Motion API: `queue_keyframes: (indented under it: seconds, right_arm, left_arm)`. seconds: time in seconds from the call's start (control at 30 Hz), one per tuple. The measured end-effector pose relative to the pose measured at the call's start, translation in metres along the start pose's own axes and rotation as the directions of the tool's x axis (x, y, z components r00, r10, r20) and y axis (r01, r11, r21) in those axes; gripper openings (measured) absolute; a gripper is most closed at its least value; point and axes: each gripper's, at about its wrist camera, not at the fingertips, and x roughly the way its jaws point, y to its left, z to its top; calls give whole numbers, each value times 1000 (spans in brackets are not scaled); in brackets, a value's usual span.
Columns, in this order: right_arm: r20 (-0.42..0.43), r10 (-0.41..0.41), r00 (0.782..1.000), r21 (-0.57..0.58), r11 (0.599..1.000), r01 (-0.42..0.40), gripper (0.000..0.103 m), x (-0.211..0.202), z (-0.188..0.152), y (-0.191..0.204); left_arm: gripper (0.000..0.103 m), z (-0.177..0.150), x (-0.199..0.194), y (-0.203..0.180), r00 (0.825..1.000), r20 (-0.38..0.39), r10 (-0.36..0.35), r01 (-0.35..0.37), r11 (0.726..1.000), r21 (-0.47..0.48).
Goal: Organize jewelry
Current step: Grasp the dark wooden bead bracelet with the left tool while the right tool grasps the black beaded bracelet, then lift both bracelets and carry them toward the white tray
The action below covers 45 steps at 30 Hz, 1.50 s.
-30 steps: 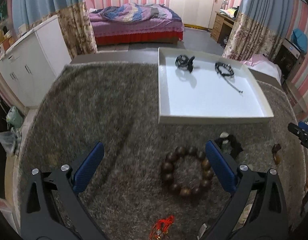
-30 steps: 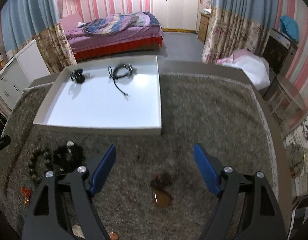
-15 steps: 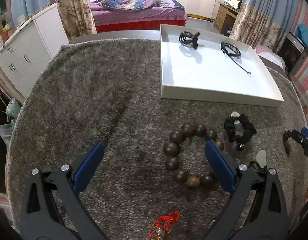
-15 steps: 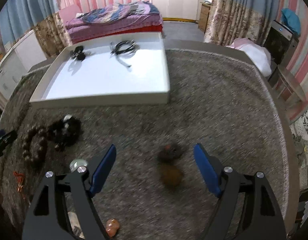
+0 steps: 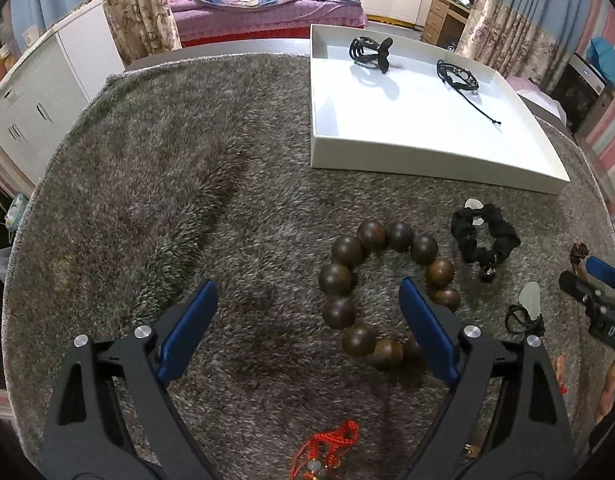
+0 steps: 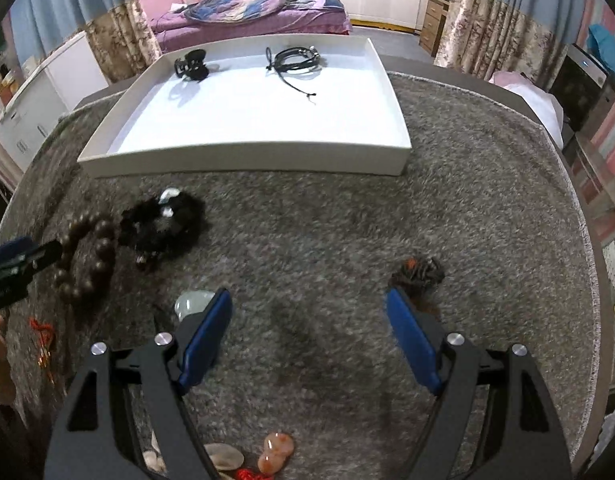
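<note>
Wooden bead bracelet (image 5: 387,292) on shaggy grey rug (image 5: 167,184), left fingers (image 5: 187,332) closing astride it, right fingers (image 6: 411,344) apart.

Dim indoor light, soft shadows, fisheye-bent edges, slight motion blur

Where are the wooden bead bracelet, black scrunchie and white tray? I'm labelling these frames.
wooden bead bracelet (image 5: 336,280), left wrist view, a left-side bead.
black scrunchie (image 5: 503,236), left wrist view, right fabric loop.
white tray (image 6: 243,164), right wrist view, near wall.
</note>
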Motion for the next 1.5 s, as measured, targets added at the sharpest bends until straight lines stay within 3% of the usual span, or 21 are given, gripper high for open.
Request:
queue_keyframes:
  seconds: [0.5,0.63,0.73,1.03,1.1,1.27,1.5]
  right_arm:
    - [-5,54,999,-42,998,-54,79,14,46,46]
    - [-24,39,999,-64,997,-40,78,26,46,59]
    - [-50,38,998,-65,997,-41,70,39,46,62]
    - [-60,42,997,-63,997,-45,67,51,42,68]
    - [-56,47,997,-64,997,-51,62,49,42,69]
    - [-49,47,998,-71,996,-50,32,44,42,67]
    - [-35,44,998,-84,995,-46,13,38,38,60]
  left_arm:
    - [71,6,28,-5,998,-69,-5,6,1000,14]
    - [67,10,32,-7,998,-65,20,-18,999,37]
    - [63,14,34,-9,998,-63,28,-25,998,57]
    - [54,17,36,-11,998,-62,21,-15,996,84]
    - [49,19,36,-10,998,-62,16,-11,997,83]
    - [42,20,36,-9,998,-62,9,-4,997,83]
    - [27,19,33,-4,998,-65,-9,14,997,75]
